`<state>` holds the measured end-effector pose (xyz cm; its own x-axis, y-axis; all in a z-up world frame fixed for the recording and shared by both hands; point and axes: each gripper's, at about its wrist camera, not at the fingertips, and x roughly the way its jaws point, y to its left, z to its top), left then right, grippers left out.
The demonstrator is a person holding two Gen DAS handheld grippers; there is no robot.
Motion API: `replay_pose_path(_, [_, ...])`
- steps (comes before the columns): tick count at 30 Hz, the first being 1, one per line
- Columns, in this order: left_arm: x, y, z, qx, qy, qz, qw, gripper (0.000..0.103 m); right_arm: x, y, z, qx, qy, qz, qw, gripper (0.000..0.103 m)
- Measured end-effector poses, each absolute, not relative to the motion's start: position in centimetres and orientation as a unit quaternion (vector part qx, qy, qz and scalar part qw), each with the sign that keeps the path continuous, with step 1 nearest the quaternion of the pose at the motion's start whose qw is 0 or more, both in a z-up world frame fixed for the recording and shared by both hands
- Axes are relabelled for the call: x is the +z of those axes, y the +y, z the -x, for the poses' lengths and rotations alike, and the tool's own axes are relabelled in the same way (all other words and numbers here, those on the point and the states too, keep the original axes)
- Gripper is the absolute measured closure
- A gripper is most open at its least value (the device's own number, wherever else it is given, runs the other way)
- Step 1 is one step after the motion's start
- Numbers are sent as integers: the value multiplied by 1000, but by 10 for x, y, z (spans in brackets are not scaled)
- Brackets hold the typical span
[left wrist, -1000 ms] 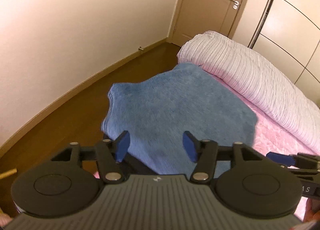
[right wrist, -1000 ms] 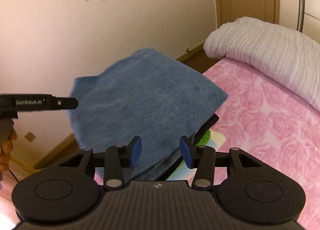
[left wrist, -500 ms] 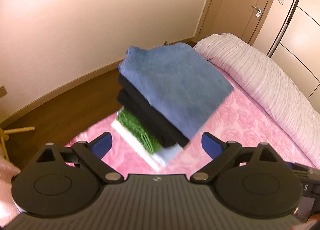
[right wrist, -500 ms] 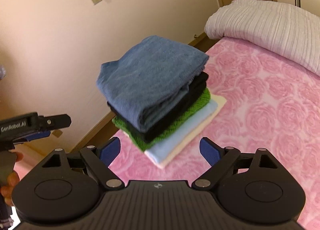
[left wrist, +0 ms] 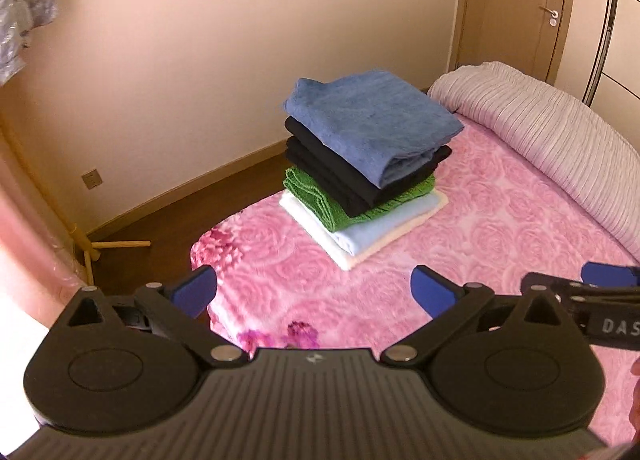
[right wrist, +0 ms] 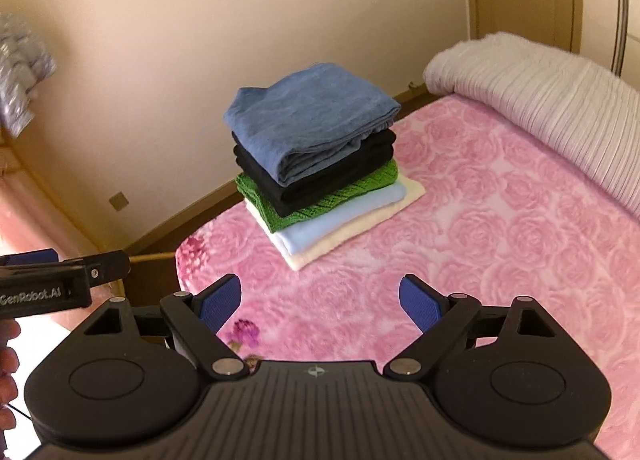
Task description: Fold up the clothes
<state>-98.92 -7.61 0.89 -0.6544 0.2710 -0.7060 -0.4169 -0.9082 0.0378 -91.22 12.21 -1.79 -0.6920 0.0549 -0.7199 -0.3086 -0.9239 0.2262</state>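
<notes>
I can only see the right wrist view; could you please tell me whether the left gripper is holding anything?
Observer: No. The left gripper holds nothing; its jaws are opening, and only the pink bedspread shows between them.
Operator: Thank you. Is there anything on the floor past the bed's corner?
Observer: Yes, a wooden stand rests on the dark floor, its pole upright and a crossbar pointing towards the bed.
</notes>
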Motion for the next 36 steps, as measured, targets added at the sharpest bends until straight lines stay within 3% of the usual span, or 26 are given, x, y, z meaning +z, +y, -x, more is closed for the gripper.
replay_pose_path(10, [11, -74, 934, 912, 62, 365, 176, 1, -5, 115, 869, 915, 105, 375, 104, 14])
replay_pose_path(18, [2, -66, 920, 912, 55, 372, 161, 1, -9, 131, 863, 905, 126, 395, 89, 14])
replay_pose_path(36, [-29, -33, 967, 896, 61, 415, 147, 1, -50, 166, 919, 878, 130, 454, 82, 14])
